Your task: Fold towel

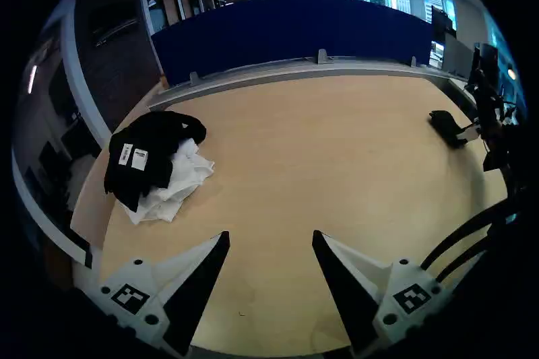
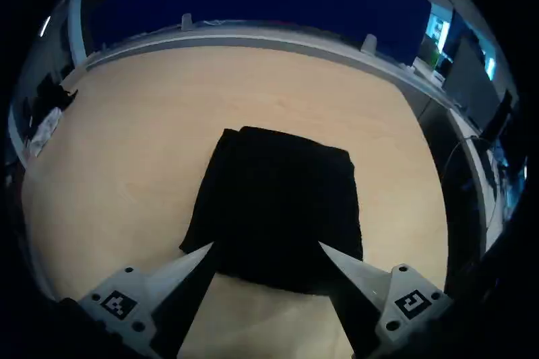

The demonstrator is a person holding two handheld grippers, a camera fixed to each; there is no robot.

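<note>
- Two white, wedge-shaped fingers with black inner faces are seen at the bottom of the right gripper view; the right gripper is held wide open, and nothing is clamped.
- Its fingertips are placed over the near edge of the towel; whether they touch the cloth cannot be told.
- That towel, black and soft-looking, is folded into a rough rectangle and laid flat on the table, near its front edge and towards the right.
- A smooth, pale wood top with a rounded outline is shown on the table.
- Fingers of the same shape are seen in the left gripper view, where the left gripper is also spread open over bare wood.
- A crumpled pile of cloths is heaped at the table's left edge: a black piece with two white labels is draped over a rumpled white one.
- A blue partition is set along the far side of the table.
</note>
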